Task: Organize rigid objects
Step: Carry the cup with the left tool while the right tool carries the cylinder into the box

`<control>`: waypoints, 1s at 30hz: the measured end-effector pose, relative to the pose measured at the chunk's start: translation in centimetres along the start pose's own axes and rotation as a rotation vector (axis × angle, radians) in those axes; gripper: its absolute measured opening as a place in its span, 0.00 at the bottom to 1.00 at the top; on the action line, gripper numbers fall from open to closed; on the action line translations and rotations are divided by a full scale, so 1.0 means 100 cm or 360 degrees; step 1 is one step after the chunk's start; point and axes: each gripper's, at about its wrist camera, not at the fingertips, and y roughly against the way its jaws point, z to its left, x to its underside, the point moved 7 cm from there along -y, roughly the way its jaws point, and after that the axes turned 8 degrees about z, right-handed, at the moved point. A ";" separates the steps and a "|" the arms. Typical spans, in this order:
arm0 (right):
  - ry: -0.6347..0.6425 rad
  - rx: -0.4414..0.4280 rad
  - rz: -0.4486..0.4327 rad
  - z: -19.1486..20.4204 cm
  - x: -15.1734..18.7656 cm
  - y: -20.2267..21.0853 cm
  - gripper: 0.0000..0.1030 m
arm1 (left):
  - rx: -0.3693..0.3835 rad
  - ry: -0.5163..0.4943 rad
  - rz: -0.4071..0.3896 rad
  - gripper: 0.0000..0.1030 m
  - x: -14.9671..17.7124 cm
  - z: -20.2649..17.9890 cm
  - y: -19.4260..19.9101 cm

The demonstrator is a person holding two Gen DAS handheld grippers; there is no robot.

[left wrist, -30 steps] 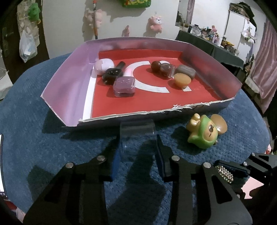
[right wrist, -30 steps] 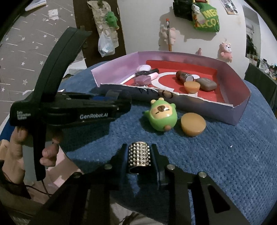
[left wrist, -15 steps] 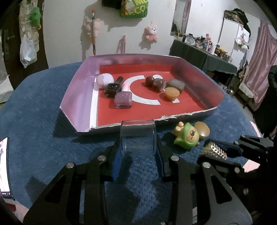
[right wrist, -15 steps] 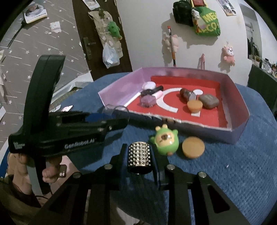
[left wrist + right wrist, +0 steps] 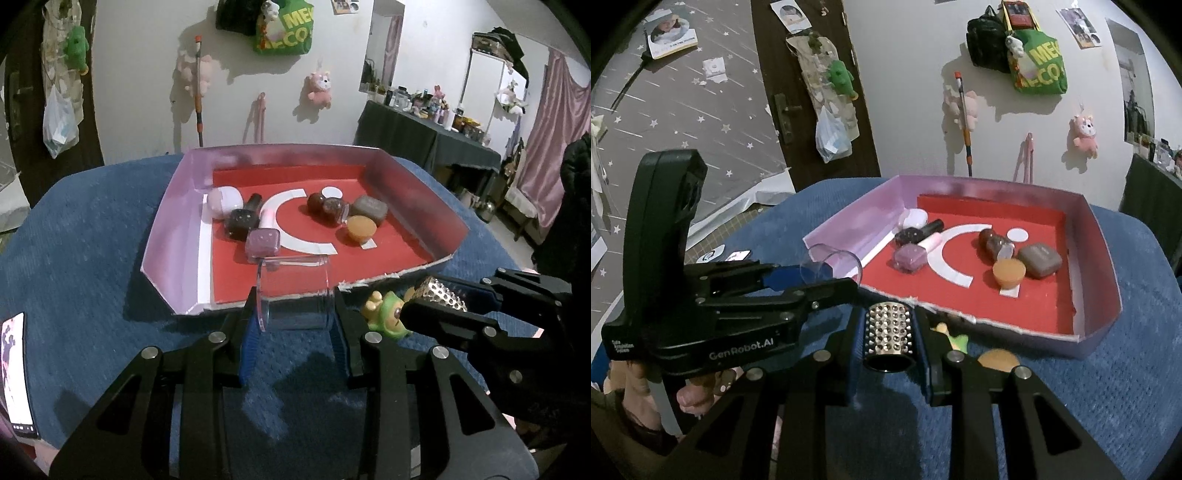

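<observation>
My left gripper (image 5: 294, 325) is shut on a clear plastic cup (image 5: 295, 291), held above the near wall of the pink box (image 5: 170, 229). My right gripper (image 5: 888, 332) is shut on a studded silver cylinder (image 5: 888, 334), also seen in the left wrist view (image 5: 441, 297). The red-floored box (image 5: 1100, 258) holds nail polish bottles (image 5: 262, 240), a white egg-shaped case (image 5: 224, 198), a grey case (image 5: 369, 208), an orange lid (image 5: 361, 228) and dark brown bottles (image 5: 327, 206). A green bear toy (image 5: 388, 314) sits on the blue cloth, partly hidden behind the right gripper.
An orange disc (image 5: 999, 360) lies on the blue cloth (image 5: 74, 258) beside the toy. A phone (image 5: 14, 376) lies at the left table edge. Plush toys and a green bag (image 5: 284, 29) hang on the wall. A dark cluttered table (image 5: 424, 136) stands far right.
Both grippers have risen and moved back from the box, each still holding its object. The right gripper now covers most of the green toy and orange disc.
</observation>
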 end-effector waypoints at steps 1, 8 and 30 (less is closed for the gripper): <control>0.0003 0.0002 -0.0002 0.000 -0.001 0.000 0.27 | 0.0000 0.0002 -0.0001 0.31 -0.001 0.001 0.000; -0.0008 0.0011 -0.0001 -0.009 -0.013 -0.007 0.27 | 0.0004 0.0001 -0.0007 0.31 -0.014 0.005 -0.005; -0.0173 0.0051 0.0206 -0.056 -0.033 -0.057 0.27 | 0.0071 0.0093 0.0184 0.31 -0.029 0.027 -0.060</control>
